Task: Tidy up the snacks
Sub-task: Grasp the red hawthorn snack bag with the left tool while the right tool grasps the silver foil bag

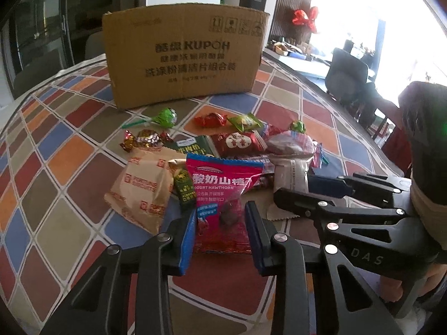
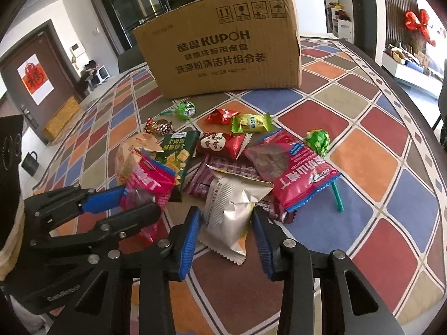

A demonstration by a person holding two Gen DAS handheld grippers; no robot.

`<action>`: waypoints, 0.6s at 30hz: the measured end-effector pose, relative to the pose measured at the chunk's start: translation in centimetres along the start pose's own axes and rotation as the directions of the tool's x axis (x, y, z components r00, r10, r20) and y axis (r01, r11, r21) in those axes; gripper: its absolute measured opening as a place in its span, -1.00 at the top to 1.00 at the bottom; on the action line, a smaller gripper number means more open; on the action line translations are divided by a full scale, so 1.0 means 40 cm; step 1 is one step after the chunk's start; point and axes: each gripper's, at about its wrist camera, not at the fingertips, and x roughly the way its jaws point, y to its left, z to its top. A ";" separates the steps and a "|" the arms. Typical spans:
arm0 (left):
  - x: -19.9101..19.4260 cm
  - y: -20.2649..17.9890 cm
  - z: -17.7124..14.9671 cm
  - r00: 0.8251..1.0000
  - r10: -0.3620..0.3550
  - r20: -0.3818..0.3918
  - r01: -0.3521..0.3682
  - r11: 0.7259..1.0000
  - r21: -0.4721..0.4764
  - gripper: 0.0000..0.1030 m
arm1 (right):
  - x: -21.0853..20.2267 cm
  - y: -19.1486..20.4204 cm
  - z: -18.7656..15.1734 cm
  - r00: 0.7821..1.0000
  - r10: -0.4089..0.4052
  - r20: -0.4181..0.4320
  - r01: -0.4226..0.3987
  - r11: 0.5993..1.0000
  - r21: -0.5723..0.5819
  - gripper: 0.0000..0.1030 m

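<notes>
Both grippers are sitting spread — left gripper [image 1: 220, 231] straddling the pink packet [image 1: 223, 195], right gripper [image 2: 226, 234] straddling the silver packet [image 2: 232, 212] — and slippery wrappers could easily squirt out when squeezing.

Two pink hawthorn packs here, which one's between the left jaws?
The upright pink pack by the tan biscuit bag; the other pink pack lies flat, upside down, by the lollipop.

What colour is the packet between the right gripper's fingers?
Silver packet, with a little yellow at its lower edge; it shows best in the right wrist view.
</notes>
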 end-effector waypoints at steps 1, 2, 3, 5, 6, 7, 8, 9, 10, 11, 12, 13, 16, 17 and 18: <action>-0.002 0.000 0.001 1.000 0.004 0.001 -0.004 1.000 -0.004 0.34 | 0.000 0.003 0.000 1.000 0.002 0.000 -0.002 1.000 -0.002 0.29; -0.005 0.002 0.002 1.000 0.008 0.004 -0.007 1.000 -0.010 0.35 | -0.001 0.004 0.001 1.000 0.002 0.002 -0.002 1.000 -0.003 0.33; -0.007 0.002 0.002 1.000 0.010 0.006 -0.010 1.000 -0.013 0.35 | -0.003 0.006 0.001 1.000 0.002 0.004 -0.002 1.000 -0.005 0.35; -0.016 0.003 0.002 1.000 0.020 0.016 -0.019 1.000 -0.018 0.35 | -0.008 0.008 -0.001 1.000 0.001 0.011 -0.001 1.000 -0.008 0.38; -0.020 0.003 0.003 1.000 0.021 0.021 -0.021 1.000 -0.020 0.35 | -0.011 0.009 -0.001 1.000 0.001 0.015 -0.001 1.000 -0.009 0.38; -0.028 0.003 0.004 0.999 0.027 0.029 -0.026 0.999 -0.022 0.35 | -0.015 0.010 -0.001 1.000 0.000 0.020 0.000 1.000 -0.010 0.38; -0.033 0.002 0.008 0.999 0.029 0.035 -0.028 0.999 -0.025 0.35 | -0.020 0.012 -0.001 1.000 -0.001 0.025 0.002 1.000 -0.012 0.38; -0.038 0.002 0.008 0.999 0.030 0.041 -0.029 0.999 -0.027 0.35 | -0.024 0.013 0.000 1.000 -0.001 0.031 0.002 1.000 -0.014 0.38; -0.046 0.003 0.011 0.998 0.032 0.049 -0.030 0.999 -0.032 0.35 | -0.028 0.014 0.000 0.999 -0.001 0.036 0.002 1.000 -0.015 0.38; -0.053 0.004 0.013 0.998 0.032 0.056 -0.030 0.999 -0.036 0.35 | -0.034 0.016 0.002 0.999 0.000 0.041 0.001 1.000 -0.015 0.38; -0.058 0.004 0.014 0.998 0.032 0.062 -0.029 0.999 -0.039 0.35 | -0.039 0.017 0.003 0.999 0.002 0.046 -0.001 1.000 -0.015 0.38; -0.067 0.005 0.018 0.997 0.034 0.070 -0.031 0.999 -0.041 0.35 | -0.045 0.020 0.005 0.999 0.001 0.052 -0.001 1.000 -0.016 0.38; -0.088 0.004 0.032 0.995 0.039 0.097 -0.035 0.998 -0.043 0.35 | -0.061 0.026 0.013 0.997 0.003 0.072 -0.001 1.000 -0.022 0.38; -0.092 0.003 0.036 0.994 0.041 0.104 -0.037 0.998 -0.043 0.35 | -0.070 0.030 0.017 0.997 0.003 0.083 -0.001 1.000 -0.026 0.38; -0.099 0.003 0.041 0.993 0.043 0.114 -0.039 0.998 -0.042 0.34 | -0.076 0.032 0.021 0.996 0.004 0.090 -0.002 1.000 -0.027 0.38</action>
